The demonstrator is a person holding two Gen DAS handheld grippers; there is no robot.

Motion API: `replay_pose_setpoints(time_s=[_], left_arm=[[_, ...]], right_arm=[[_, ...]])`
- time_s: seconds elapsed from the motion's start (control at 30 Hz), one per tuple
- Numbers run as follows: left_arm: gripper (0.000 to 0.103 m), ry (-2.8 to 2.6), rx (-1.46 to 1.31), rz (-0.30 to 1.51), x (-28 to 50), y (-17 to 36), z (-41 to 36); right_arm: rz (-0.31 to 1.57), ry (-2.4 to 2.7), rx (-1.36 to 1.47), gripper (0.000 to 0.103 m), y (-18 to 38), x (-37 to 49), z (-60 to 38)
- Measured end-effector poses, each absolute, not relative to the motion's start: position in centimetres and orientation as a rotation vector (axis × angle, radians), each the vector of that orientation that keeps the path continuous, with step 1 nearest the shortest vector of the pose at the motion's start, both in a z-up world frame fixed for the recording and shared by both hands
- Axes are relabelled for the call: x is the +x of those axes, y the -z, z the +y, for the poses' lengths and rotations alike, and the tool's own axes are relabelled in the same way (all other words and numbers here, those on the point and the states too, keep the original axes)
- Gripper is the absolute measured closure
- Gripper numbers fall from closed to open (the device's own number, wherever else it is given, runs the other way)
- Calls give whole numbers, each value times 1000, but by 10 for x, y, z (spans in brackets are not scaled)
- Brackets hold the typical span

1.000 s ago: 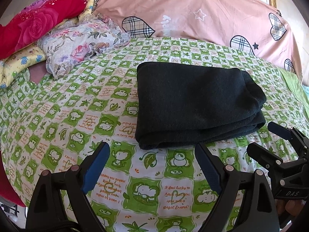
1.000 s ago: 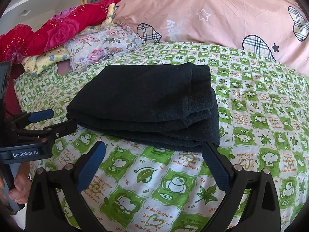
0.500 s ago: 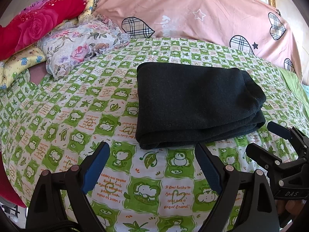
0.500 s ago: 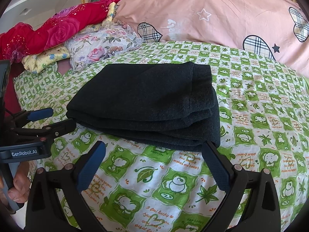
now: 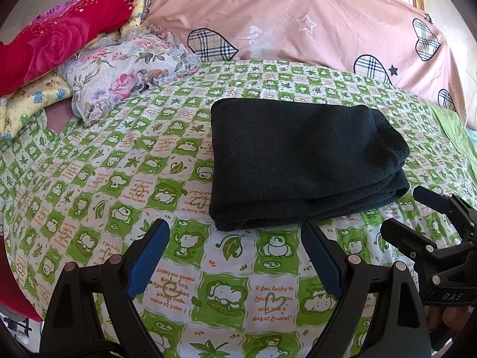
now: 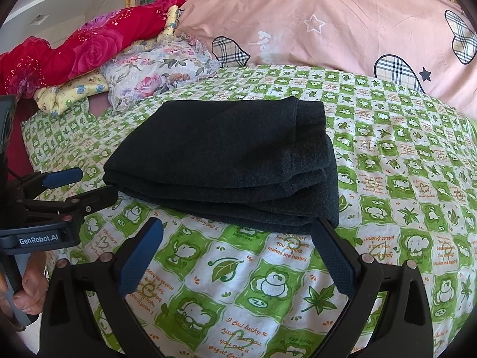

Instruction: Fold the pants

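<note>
The dark charcoal pants (image 5: pixel 301 161) lie folded into a thick rectangular stack on the green-and-white cartoon bedsheet (image 5: pixel 119 179); they also show in the right wrist view (image 6: pixel 226 164). My left gripper (image 5: pixel 235 253) is open and empty, just short of the stack's near edge. My right gripper (image 6: pixel 238 250) is open and empty, close to the stack's near right corner. Each gripper shows in the other's view: the right one (image 5: pixel 417 211) at the right edge, the left one (image 6: pixel 80 185) at the left edge, both open.
A pink quilt with plaid hearts (image 5: pixel 298 24) lies behind the pants. A floral pillow (image 5: pixel 125 74), a red rose blanket (image 5: pixel 59 44) and a yellow cloth (image 5: pixel 26 104) are piled at the back left. The bed's edge drops off at the left.
Both grippers have stayed open and nearly still; the views shifted only very slightly. The pants have not moved.
</note>
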State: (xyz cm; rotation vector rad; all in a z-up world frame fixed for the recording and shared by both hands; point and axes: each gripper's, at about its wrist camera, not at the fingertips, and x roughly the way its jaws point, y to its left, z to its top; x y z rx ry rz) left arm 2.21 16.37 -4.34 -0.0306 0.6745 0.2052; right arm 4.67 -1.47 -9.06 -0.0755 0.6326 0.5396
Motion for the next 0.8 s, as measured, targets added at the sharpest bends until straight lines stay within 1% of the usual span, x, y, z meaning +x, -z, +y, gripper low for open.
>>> replay_pose_setpoints(time_s=[0.53,0.8], left_arm=[[13,-205,-32,671,23,37,165],[13,-210,0,681,25,34,162]], right_arm=[[588,-550,-57,3,74,47,-12],[605,-546,-37,3,73,51,-17]])
